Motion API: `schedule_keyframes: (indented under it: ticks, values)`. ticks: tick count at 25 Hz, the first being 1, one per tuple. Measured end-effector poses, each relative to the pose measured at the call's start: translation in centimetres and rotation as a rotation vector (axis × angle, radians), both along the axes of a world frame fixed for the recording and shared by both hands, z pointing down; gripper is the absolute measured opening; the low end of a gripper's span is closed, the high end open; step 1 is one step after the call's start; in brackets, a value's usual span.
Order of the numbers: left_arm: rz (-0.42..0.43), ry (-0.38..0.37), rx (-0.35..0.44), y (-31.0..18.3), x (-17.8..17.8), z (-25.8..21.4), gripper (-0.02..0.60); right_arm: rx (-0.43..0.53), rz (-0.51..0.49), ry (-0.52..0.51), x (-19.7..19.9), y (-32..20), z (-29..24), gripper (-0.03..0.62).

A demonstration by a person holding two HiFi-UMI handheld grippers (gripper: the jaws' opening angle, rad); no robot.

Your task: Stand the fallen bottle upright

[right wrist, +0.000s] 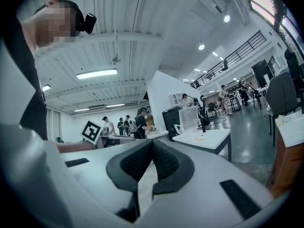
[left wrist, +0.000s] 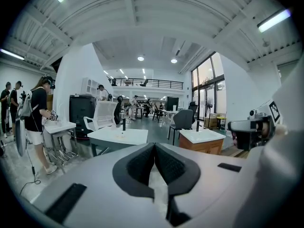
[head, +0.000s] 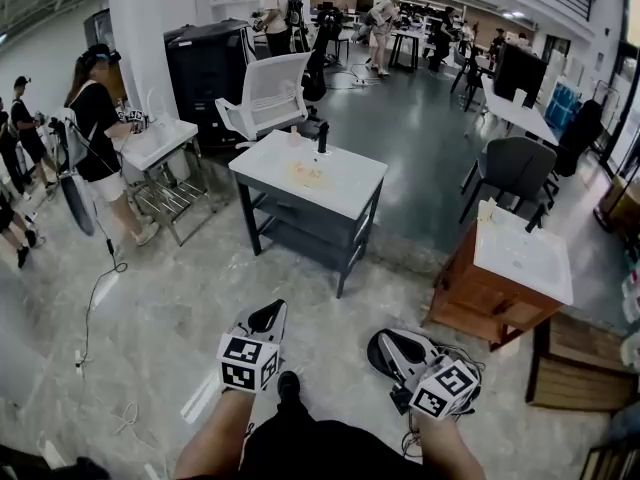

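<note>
Closest to the camera, the left gripper [head: 268, 315] and the right gripper [head: 385, 346] are held low over a grey floor [head: 170, 298], each carrying a cube of square markers. Both pairs of jaws are pressed together, with nothing between them. Well ahead, a white-topped table [head: 350, 183] on a dark frame is seen. What appears to be a slim dark bottle [head: 322, 136] is seen upright near the table's far edge, well apart from both grippers. A small yellowish item [head: 305, 173] lies on the tabletop, too small to be identified. A white chair [head: 270, 93] is placed behind the table.
</note>
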State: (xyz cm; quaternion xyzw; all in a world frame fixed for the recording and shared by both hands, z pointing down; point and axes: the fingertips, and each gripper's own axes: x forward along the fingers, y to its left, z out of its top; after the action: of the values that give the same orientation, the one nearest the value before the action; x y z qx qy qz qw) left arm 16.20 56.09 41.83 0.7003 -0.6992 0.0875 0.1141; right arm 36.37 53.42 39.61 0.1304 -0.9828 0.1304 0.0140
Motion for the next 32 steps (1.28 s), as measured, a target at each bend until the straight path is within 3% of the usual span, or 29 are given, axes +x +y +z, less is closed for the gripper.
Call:
schedule_keyframes:
  ticks: [16,24,32]
  values:
    - [0.043,0.050,-0.054,-15.8,-17.0,3.1,0.018,-0.085,-0.046,0.047,-19.1,-14.1,2.3,0.014]
    - [0.023,0.090,-0.088,-19.2,-25.2,4.9,0.018,-0.101,-0.093,0.071,-28.3,-18.0,2.6,0.014]
    - [-0.011,0.107,-0.097,-22.2,-31.2,5.9,0.018,-0.122,-0.119,0.085,-33.9,-21.7,3.6,0.014]
